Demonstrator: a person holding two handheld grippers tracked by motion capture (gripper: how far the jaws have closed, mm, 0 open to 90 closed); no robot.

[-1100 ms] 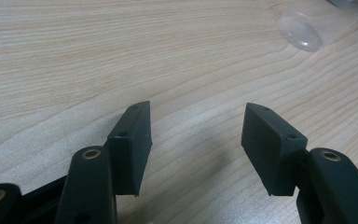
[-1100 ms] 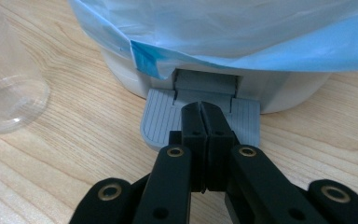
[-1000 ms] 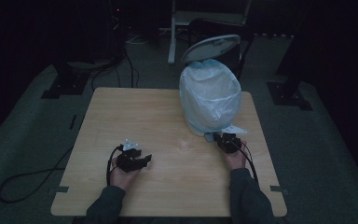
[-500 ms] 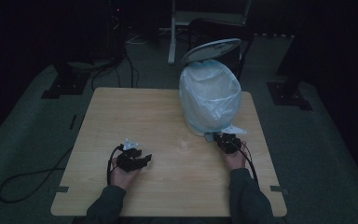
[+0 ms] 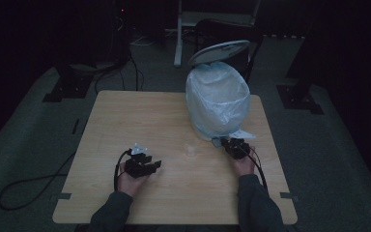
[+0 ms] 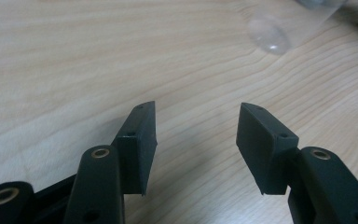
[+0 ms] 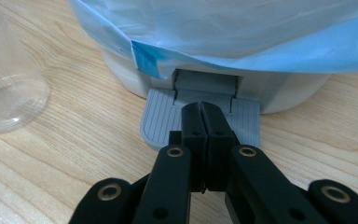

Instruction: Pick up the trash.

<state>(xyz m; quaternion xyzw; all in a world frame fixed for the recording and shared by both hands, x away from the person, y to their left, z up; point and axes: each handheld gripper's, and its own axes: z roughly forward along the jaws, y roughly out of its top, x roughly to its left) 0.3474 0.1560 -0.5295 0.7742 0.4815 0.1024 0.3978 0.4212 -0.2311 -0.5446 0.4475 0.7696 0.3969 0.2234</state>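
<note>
A white pedal bin [image 5: 217,104] lined with a pale blue bag [image 7: 242,32] stands at the table's right, its lid [image 5: 219,52] raised. My right gripper [image 5: 235,146] [image 7: 200,109] is shut with nothing between its jaws, its tips resting on the bin's grey foot pedal [image 7: 161,119]. A clear plastic cup [image 5: 190,151] [image 7: 9,86] [image 6: 284,28] lies on its side in the middle of the table. My left gripper [image 5: 145,166] [image 6: 196,140] is open just above bare wood, left of the cup, holding nothing.
The light wooden table [image 5: 140,116] has open surface at its left and far side. A chair and metal stand legs [image 5: 183,34] are on the dark floor behind it. A cable [image 5: 29,183] trails off the table's left.
</note>
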